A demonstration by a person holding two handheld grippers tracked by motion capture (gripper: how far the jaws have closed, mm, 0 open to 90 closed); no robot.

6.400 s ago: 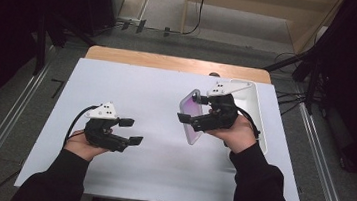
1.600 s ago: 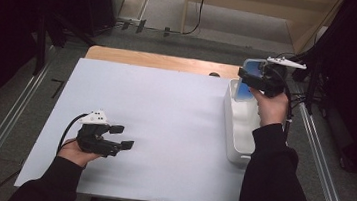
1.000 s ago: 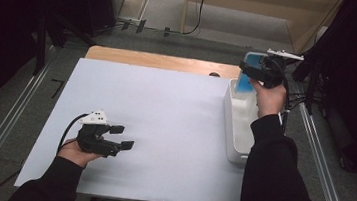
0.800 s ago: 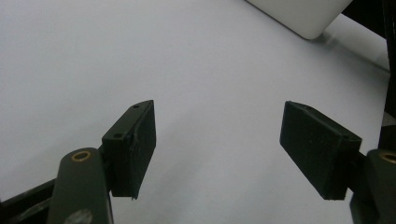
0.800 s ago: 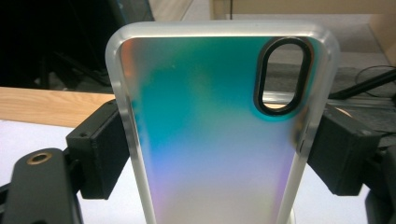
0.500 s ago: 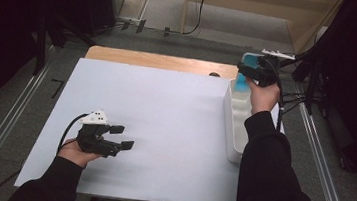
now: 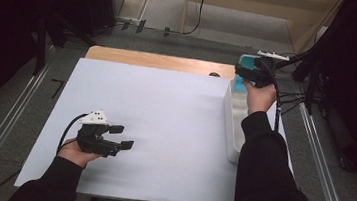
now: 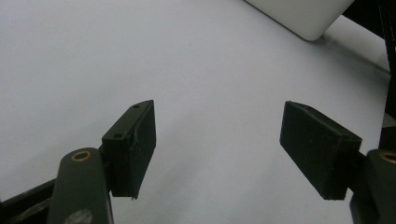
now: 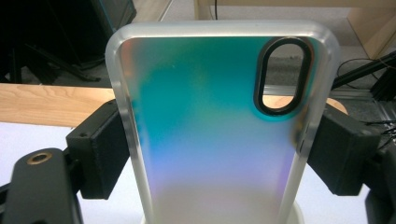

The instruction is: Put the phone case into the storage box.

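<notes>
Right claw [image 9: 215, 154] clamps phone case [image 9: 210, 121] edges, seen close; left claw [image 8: 233, 149] gapes empty.

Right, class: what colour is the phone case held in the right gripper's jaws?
The phone case shades from teal to pale violet, with a frosted clear rim; the right gripper view shows it best.

Right gripper [image 9: 212, 154]: black fingers [image 9: 100, 149] clamp both long edges of an upright translucent iridescent teal-to-violet phone case [image 9: 210, 140] with oval camera cutout, above the white desk [image 9: 28, 135].

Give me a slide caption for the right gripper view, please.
Right claw grips an iridescent teal-to-violet phone case with a frosted rim by its long edges, above a white tray.
</notes>
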